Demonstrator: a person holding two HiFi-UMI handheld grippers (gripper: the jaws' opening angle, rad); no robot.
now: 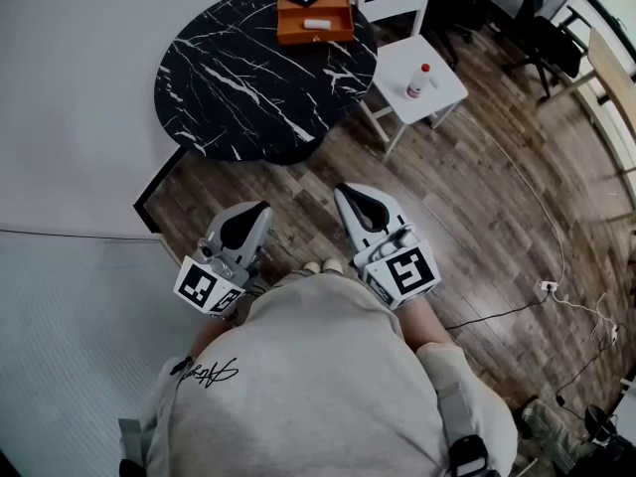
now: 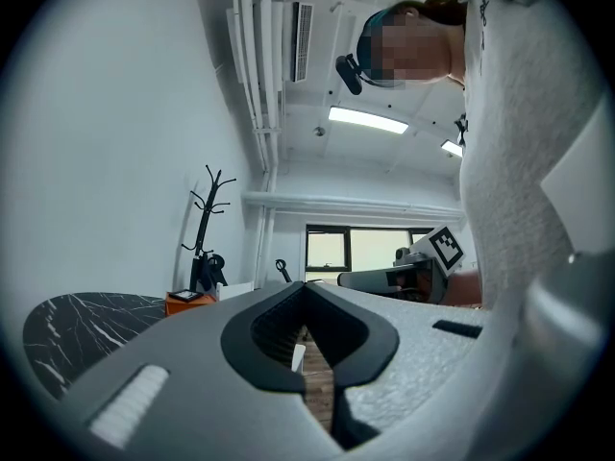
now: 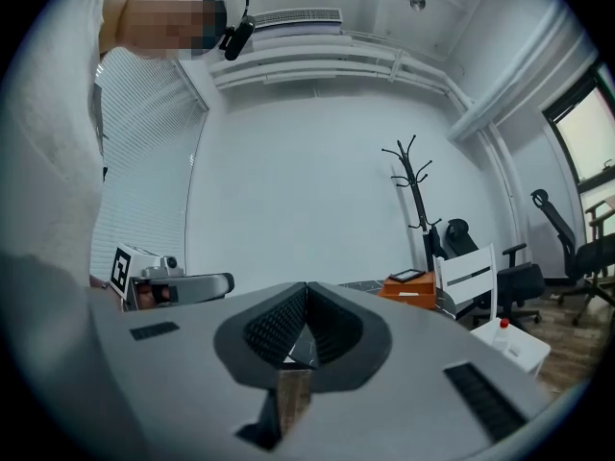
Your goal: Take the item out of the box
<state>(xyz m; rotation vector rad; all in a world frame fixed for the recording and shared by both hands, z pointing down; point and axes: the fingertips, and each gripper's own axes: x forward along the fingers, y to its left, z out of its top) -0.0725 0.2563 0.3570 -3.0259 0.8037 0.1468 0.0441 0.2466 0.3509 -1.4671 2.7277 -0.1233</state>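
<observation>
Box [image 1: 314,36], orange and open-topped, sits on the black marble table [image 1: 248,87], well ahead of both sets of jaws, off where they point. Inside it lies a small white item [image 1: 318,24], its long axis crosswise to the jaws' line; which end leads I cannot tell. Left gripper [image 1: 258,210] and right gripper [image 1: 348,193] are side by side, each with its jaws pressed together on nothing, well apart from the box

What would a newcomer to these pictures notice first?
The round black marble table stands at the head view's top, with an orange box at its far edge. Near the person's body, the left gripper and right gripper are both shut and empty, far from the box.
</observation>
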